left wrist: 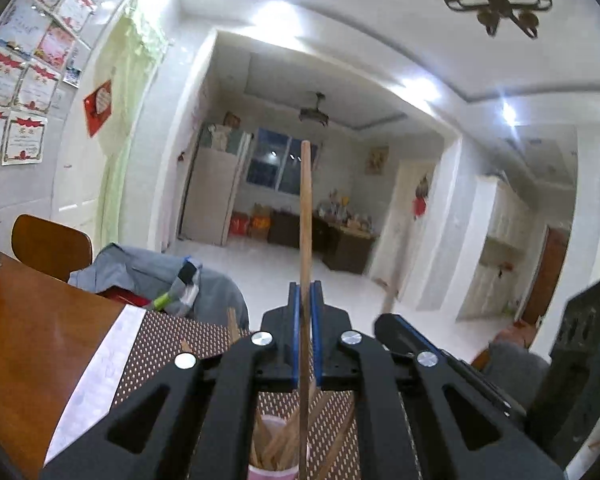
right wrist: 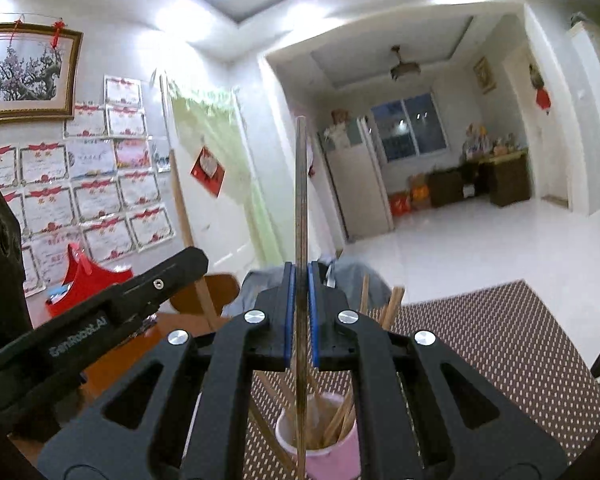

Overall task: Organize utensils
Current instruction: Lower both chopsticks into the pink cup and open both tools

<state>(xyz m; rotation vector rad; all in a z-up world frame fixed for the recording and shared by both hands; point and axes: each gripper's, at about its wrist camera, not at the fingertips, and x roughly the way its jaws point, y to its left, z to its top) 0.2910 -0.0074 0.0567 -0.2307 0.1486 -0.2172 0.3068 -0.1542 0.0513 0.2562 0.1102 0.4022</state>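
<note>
My left gripper (left wrist: 305,294) is shut on a light wooden chopstick (left wrist: 305,216) that stands upright, its lower end down in a pink cup (left wrist: 278,474) holding several chopsticks. My right gripper (right wrist: 299,276) is shut on a darker chopstick (right wrist: 300,192), also upright, its lower end in the same pink cup (right wrist: 332,458). The cup stands on a brown dotted placemat (right wrist: 492,344) right below both grippers. The right gripper shows in the left wrist view (left wrist: 384,322), close on the right. The left gripper shows in the right wrist view (right wrist: 196,258), close on the left.
The placemat (left wrist: 156,344) lies on a brown wooden table (left wrist: 32,320). A wooden chair (left wrist: 50,246) with grey clothing (left wrist: 140,270) stands behind the table. A red object (right wrist: 84,280) stands at the table's far left. Loose chopsticks (right wrist: 392,306) stick up beyond the cup.
</note>
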